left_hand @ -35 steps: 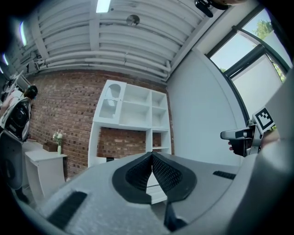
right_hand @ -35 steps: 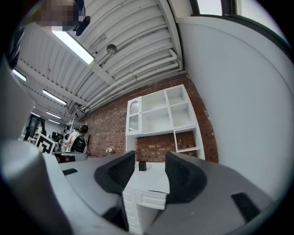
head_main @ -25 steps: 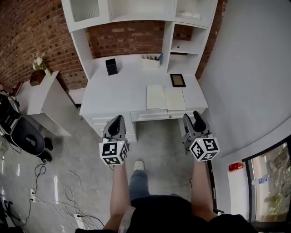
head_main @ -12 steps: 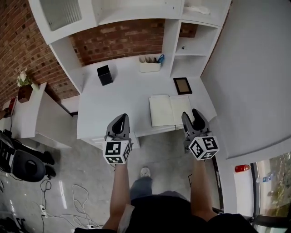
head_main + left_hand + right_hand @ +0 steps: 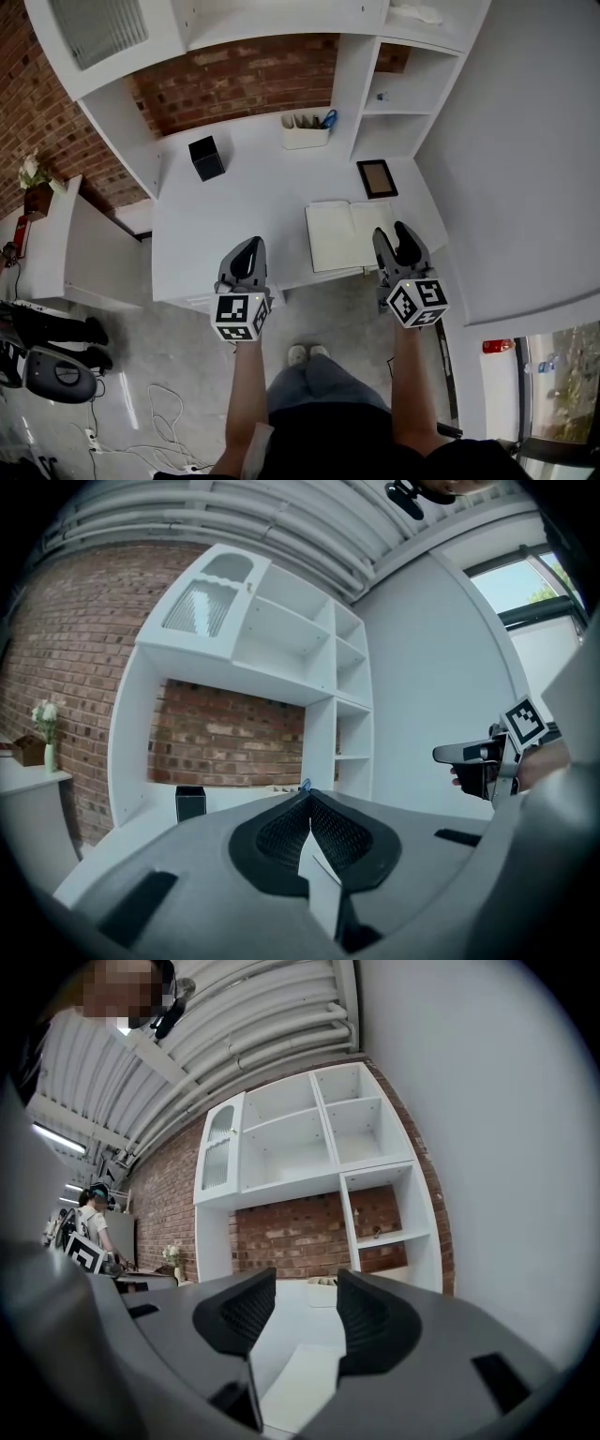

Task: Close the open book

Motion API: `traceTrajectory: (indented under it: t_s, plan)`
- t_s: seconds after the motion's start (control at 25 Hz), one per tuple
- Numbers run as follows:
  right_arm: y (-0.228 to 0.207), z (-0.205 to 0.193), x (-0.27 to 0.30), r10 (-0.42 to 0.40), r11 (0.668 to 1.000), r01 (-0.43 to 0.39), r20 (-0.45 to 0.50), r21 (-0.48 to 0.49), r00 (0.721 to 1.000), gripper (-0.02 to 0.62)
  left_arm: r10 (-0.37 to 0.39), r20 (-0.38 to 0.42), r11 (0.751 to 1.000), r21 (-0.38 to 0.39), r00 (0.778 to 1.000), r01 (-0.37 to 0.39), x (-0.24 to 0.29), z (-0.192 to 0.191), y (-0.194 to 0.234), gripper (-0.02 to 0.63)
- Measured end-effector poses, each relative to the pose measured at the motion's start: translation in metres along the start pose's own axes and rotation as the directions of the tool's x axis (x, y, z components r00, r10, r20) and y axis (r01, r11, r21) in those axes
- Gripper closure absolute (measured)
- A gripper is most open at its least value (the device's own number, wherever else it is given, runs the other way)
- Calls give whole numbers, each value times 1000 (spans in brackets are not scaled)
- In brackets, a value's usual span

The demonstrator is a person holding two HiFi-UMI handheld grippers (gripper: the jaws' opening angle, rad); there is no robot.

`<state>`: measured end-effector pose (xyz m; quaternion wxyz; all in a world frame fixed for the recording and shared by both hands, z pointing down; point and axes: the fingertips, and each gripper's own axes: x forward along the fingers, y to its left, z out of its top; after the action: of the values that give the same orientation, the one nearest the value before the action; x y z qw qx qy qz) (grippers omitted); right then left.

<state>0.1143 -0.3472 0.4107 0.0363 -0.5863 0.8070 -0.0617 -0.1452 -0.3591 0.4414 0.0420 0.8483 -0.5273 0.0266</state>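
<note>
Standing against a brick wall, the white counter [image 5: 244, 206] carries an open book [image 5: 347, 234] lying flat near its front right edge, pages up. The right tongs [image 5: 401, 234] hover at the book's right front corner, set apart with nothing between them. The left tongs [image 5: 246, 251] are pressed together and empty, at the counter's front edge, well left of the book. A small picture frame [image 5: 377, 178] lies just behind the book.

A black box [image 5: 205, 157], pen tray [image 5: 306, 131] and framed picture [image 5: 377, 178] sit on the white desk [image 5: 244, 206].
</note>
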Motion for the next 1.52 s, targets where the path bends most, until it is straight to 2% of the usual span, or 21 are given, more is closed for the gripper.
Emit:
traceTrajectory:
  t_s: [0.16,0.32,0.4,0.48,0.56,0.64,0.76,0.88,0.96,1.0,1.08,1.24,1.28,1.4,1.52]
  plan:
    - [-6,-7,16,8,999,-10,-49,-32,999,410,16,5,1000,-18,1000,-16,4,3,6,597]
    - [-4,-19,45,61,988,-80,-141,-130,988,410,40,14,998,-46,999,-39,8,4,10,597]
    - [0,-29,57,95,972,-135,-204,-193,974,410,43,10,998,-56,999,-43,10,0,9,597]
    - [8,-46,68,136,933,-222,-295,-282,946,410,53,11,997,-65,999,-52,11,-1,10,597]
    - [19,-70,75,180,860,-344,-408,-377,895,410,65,10,995,-72,998,-64,12,-3,12,597]
    - [31,-97,73,220,762,-473,-510,-442,831,410,74,2,994,-77,997,-73,12,-7,13,597]
    - [51,-143,59,251,571,-653,-652,-497,715,410,86,-19,993,-83,996,-87,9,-17,17,597]
    - [60,-190,40,235,409,-770,-759,-489,607,411,105,-44,991,-84,994,-108,3,-28,25,597]
    - [60,-219,28,199,312,-817,-808,-485,555,411,120,-64,988,-87,991,-125,-2,-36,30,597]
    - [59,-232,24,177,271,-830,-823,-487,540,411,126,-75,987,-89,989,-133,-4,-42,31,597]
    - [58,-251,18,131,210,-840,-837,-501,532,411,137,-96,985,-93,986,-146,-9,-52,34,597]
    - [51,-272,18,43,114,-834,-836,-540,547,426,151,-119,981,-101,981,-163,-14,-64,39,597]
    - [49,-274,19,27,106,-830,-833,-547,552,434,153,-122,981,-102,981,-166,-15,-66,40,597]
    - [43,-276,20,-12,106,-814,-819,-571,573,441,156,-130,980,-104,979,-170,-17,-69,41,597]
    - [39,-276,22,-43,105,-798,-804,-594,593,476,153,-134,980,-105,979,-168,-18,-71,42,597]
